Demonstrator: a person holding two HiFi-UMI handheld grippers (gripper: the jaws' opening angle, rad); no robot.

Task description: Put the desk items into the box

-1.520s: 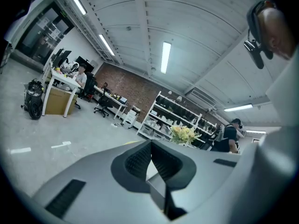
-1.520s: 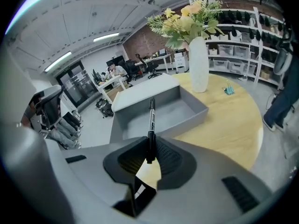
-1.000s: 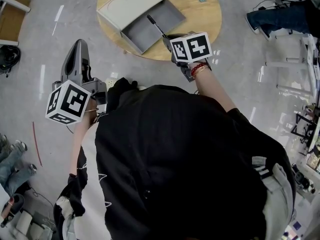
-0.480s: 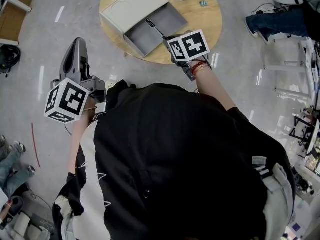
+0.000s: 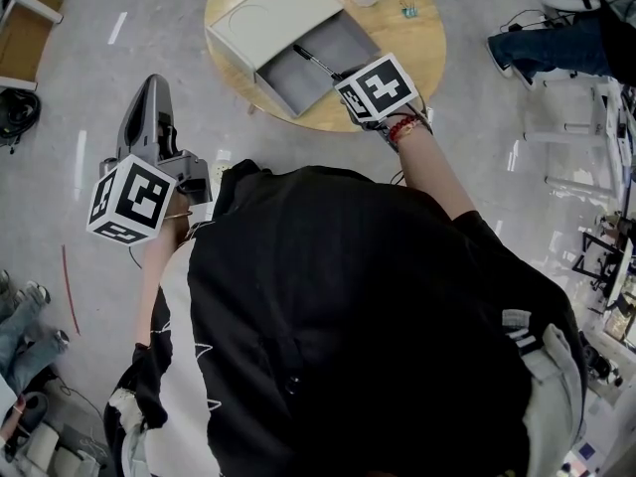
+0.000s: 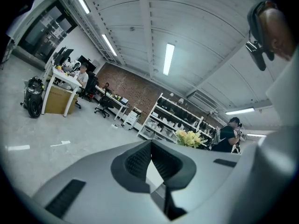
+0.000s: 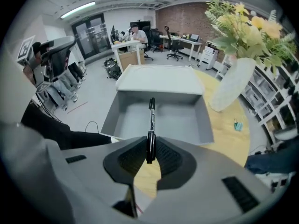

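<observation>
The left gripper (image 5: 151, 92) hangs at the person's left over bare floor, well apart from the round wooden table (image 5: 417, 58). Its own view shows the jaws closed on each other with nothing between them, pointing out into the room. I judge it parked clear of the work. On the table lies the open grey box (image 5: 343, 43), its lid (image 5: 273, 10) folded back on the far side, which leaves the tray free to approach from the person's side; the tray looks empty. A black pen (image 7: 151, 118) projects forward over that tray, clamped at its near end by the right gripper (image 7: 150, 149). Held by one end, the pen clears the near wall ahead of the jaws. I judge the step in hand to be setting it down, not yet released. Further right a white vase (image 7: 231, 87) and a small teal clip (image 7: 238, 125) stand on the tabletop outside the box, the clip apparently yet to be fetched.
</observation>
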